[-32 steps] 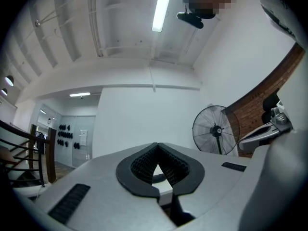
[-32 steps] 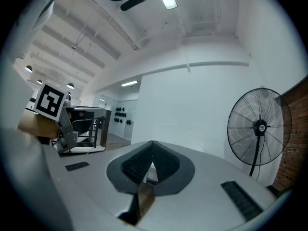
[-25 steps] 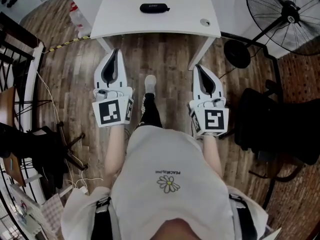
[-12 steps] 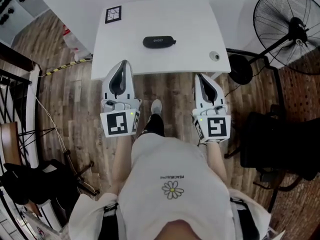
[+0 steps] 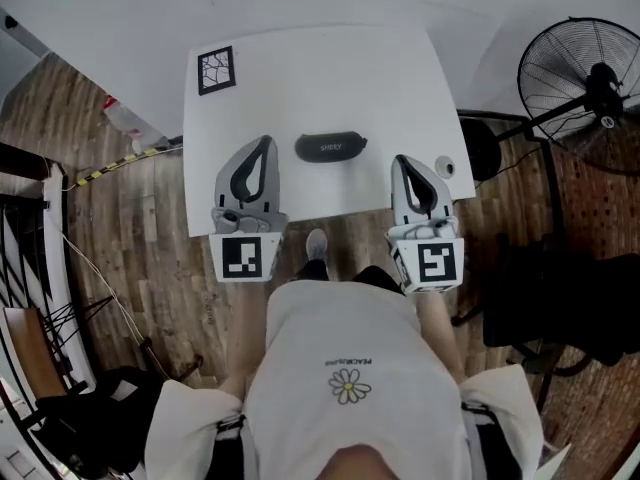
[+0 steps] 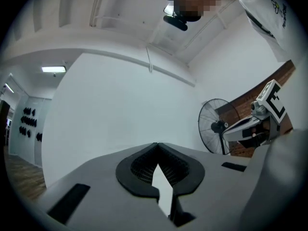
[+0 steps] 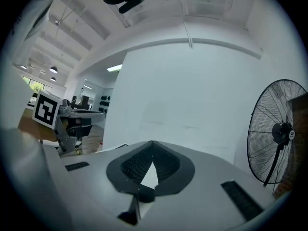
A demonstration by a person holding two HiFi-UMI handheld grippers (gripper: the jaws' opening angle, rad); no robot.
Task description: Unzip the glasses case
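Note:
A black zipped glasses case (image 5: 331,147) lies on the white table (image 5: 300,88), near its front edge. My left gripper (image 5: 262,144) is shut and empty, its tip just left of the case over the table. The right gripper (image 5: 404,162) hangs to the right of the case at the table's front edge, also shut with nothing in it. In the left gripper view (image 6: 157,145) and the right gripper view (image 7: 152,142) the jaws meet at their tips and only the white wall lies beyond; the case is in neither view.
A square marker card (image 5: 216,70) lies at the table's far left corner. A small round fitting (image 5: 445,167) sits by the right front corner. A standing fan (image 5: 590,83) is to the right, a dark chair (image 5: 560,308) beside it, wooden floor around.
Both grippers and the person have moved forward from over the floor to over the table's front edge. The case now lies between the two tips. Both stay shut.

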